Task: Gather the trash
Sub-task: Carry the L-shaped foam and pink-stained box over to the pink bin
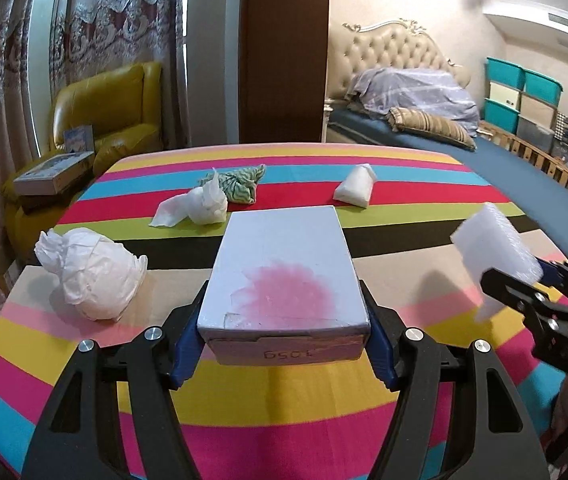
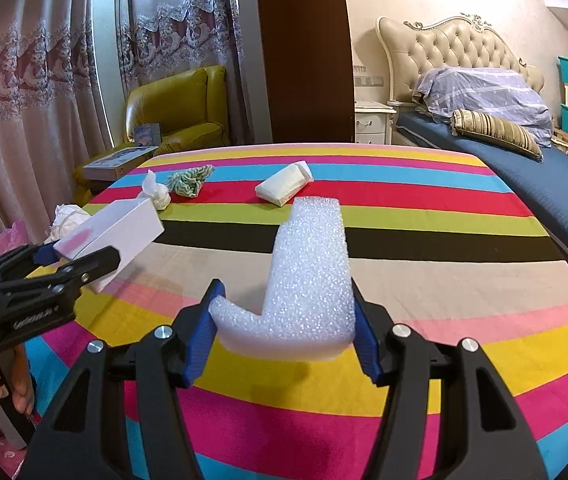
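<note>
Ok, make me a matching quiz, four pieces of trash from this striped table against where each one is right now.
Things:
1. white cardboard box with a pink stain
2. white L-shaped foam block
3. green striped crumpled cloth
4. large crumpled white paper ball

Places:
A. far red stripe
B. left gripper
C. table's near-left part
D. right gripper

Pairs: 1-B, 2-D, 3-A, 4-C

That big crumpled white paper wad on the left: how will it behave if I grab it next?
The crumpled paper wad looks light and hollow, so the fingers would probably crush it inward. Its loose folds may tear or unfurl. It sits lumpy on the striped cloth, so rolling seems unlikely.
</note>
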`<state>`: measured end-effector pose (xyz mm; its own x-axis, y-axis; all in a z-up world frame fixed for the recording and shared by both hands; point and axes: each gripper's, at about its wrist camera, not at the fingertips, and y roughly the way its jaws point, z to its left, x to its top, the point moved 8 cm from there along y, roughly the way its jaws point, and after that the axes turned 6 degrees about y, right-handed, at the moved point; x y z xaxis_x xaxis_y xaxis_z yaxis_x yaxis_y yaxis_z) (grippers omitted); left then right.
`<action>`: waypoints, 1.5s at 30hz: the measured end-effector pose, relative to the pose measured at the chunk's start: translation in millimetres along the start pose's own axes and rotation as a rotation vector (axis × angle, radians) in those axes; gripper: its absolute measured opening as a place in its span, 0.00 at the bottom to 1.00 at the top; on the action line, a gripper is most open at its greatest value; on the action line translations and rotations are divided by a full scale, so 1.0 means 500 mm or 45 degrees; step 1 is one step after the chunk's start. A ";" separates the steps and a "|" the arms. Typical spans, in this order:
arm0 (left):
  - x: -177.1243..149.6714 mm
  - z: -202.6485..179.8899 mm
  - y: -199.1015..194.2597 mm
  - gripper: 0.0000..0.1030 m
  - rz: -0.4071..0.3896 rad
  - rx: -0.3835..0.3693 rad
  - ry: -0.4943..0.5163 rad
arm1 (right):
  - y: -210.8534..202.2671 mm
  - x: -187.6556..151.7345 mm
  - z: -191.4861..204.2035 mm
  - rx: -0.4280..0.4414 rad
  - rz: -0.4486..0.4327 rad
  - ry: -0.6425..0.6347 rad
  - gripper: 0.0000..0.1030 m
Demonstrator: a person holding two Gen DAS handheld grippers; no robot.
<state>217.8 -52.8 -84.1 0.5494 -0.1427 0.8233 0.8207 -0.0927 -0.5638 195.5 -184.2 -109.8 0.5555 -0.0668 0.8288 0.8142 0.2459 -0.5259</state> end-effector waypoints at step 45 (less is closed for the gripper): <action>-0.020 0.091 -0.204 0.62 -0.397 0.152 0.011 | -0.114 0.019 0.194 0.085 -0.195 -0.288 0.56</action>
<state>135.8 2.7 -31.8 0.2682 -0.1341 0.9540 0.9619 -0.0173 -0.2729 138.0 -105.2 -53.7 0.3688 0.1073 0.9233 0.8689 0.3130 -0.3835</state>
